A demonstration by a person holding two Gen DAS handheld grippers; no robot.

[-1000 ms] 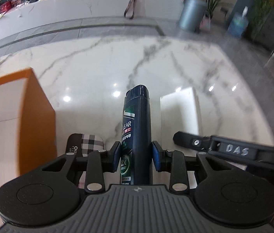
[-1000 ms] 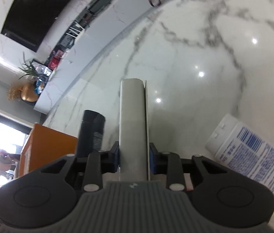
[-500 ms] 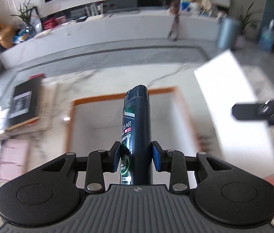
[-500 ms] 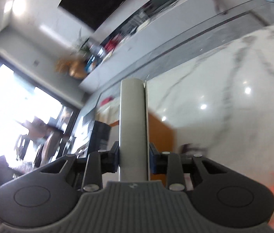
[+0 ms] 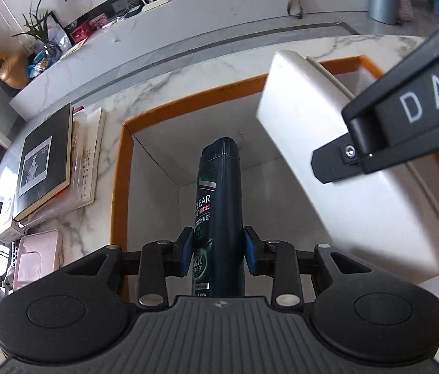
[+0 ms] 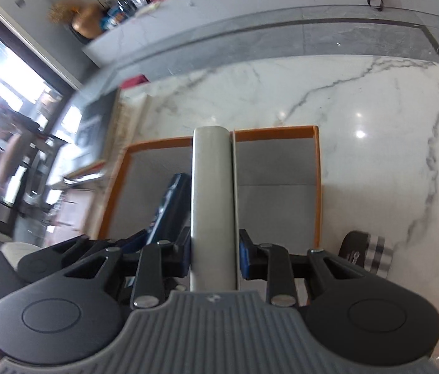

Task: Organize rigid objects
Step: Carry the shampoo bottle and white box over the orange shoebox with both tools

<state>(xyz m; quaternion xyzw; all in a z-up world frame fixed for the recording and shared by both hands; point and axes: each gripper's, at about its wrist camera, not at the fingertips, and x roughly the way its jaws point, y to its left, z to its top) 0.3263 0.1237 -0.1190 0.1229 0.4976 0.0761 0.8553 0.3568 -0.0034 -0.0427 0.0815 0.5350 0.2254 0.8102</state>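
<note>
Now, left gripper [image 5: 219,254]: clamped on one dark bottle [image 5: 219,205].
Right gripper [image 6: 213,258]: clamped on one white case [image 6: 211,205].
Ahead, below: one orange box [image 5: 123,162].

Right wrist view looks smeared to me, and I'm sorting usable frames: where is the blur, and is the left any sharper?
Right wrist view: left edge and background streaked; the white flat case in the right gripper stays crisp. Left wrist view: sharp, dark blue shampoo bottle label readable; fisheye bends the orange-rimmed box.
</note>
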